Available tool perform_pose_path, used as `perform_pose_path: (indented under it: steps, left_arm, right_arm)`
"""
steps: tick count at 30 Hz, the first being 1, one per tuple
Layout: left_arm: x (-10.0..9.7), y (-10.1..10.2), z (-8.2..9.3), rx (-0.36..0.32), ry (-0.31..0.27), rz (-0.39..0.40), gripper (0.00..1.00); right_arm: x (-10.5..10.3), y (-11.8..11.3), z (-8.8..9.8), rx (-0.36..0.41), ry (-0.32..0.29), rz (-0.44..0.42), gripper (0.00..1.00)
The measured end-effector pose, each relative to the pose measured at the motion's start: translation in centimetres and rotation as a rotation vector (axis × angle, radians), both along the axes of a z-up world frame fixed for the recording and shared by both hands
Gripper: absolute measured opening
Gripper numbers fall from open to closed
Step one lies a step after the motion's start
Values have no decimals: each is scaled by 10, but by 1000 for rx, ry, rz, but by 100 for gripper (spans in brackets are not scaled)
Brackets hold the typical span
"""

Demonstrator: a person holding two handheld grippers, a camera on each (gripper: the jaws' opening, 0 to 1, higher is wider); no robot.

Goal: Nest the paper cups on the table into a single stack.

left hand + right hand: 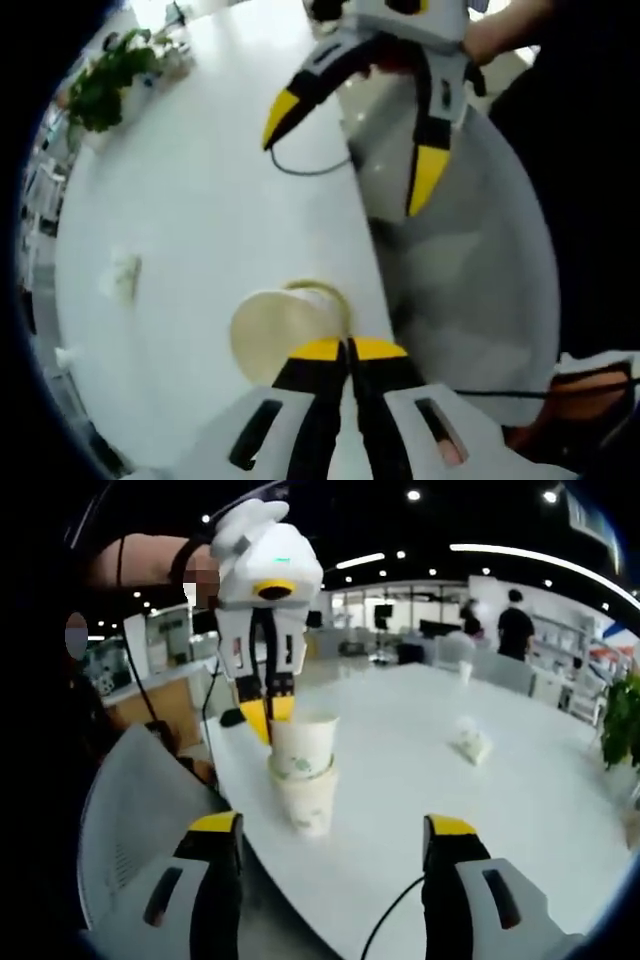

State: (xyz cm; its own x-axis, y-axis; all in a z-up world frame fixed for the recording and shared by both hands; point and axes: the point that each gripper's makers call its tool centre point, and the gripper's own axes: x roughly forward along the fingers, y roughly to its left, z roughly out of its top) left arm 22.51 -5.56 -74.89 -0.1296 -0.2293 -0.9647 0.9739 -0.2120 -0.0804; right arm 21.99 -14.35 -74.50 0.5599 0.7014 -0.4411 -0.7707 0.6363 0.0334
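Observation:
Near the table's edge, a white paper cup (303,742) with a green print sits partly inside a second cup (309,802) that stands on the white table (420,780). My left gripper (268,715) comes down from above, shut on the upper cup's rim. In the left gripper view my left gripper (349,348) pinches the rim of that cup (275,335), whose open mouth faces the camera. My right gripper (332,825) is open and holds nothing, a little short of the stack. It also hangs open over the table edge as the right gripper (355,145).
A small white paper item (470,742) lies farther out on the table, the same paper item (125,275) as in the left gripper view. A potted plant (110,80) stands at the far side. A grey chair (140,810) sits beside the table edge, and a black cable (310,170) crosses it.

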Motion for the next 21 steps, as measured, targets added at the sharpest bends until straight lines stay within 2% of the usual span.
perform_pose_path:
  steps: [8, 12, 17, 21]
  left_arm:
    - [0, -1, 0, -19, 23, 40, 3]
    - [0, -2, 1, -29, 25, 37, 6]
    - [-2, -6, 3, -59, 40, 43, 16]
    - [0, -6, 4, -71, 24, 38, 24]
  right_arm:
    - [-1, 1, -1, -7, 5, 8, 70]
    - [-2, 2, -3, -11, 7, 14, 70]
    - [-1, 2, -2, -10, 8, 16, 69]
    - [-1, 3, -2, -12, 9, 15, 69]
